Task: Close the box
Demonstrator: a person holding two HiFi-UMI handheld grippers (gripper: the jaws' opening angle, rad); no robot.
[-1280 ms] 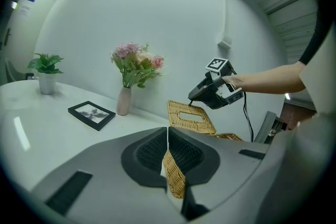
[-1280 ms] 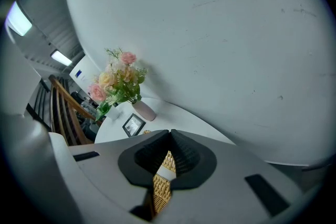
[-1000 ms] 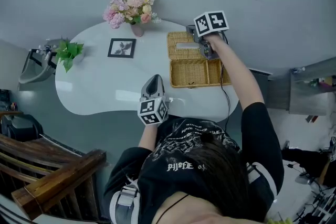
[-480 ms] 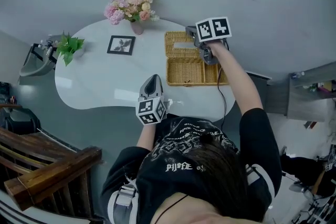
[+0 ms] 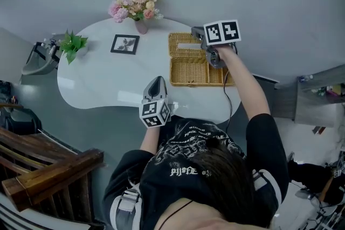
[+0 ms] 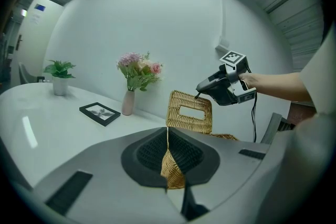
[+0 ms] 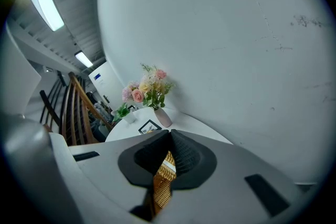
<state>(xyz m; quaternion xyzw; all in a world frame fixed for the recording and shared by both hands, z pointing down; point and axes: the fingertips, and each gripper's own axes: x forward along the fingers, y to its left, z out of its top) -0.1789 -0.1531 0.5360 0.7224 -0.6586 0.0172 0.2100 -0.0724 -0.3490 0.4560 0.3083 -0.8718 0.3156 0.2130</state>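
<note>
The wicker box [image 5: 197, 83] sits at the right end of the white table [image 5: 108, 78], its lid [image 6: 190, 112] standing nearly upright along the far side, a top corner pinched in the right gripper [image 6: 199, 95], while the left gripper [image 6: 168, 136] has its jaws pressed on wicker at the box's near left corner, a framed picture [image 5: 124, 44] and a flower vase [image 5: 139, 13] further left.

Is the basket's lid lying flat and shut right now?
No, the wicker lid stands raised from the box, its top corner pinched by the right gripper.

Right claw [image 7: 168, 150] tight on wicker lid [image 7: 161, 191]; beyond, flower vase [image 7: 163, 117] on white table [image 7: 197, 126].
</note>
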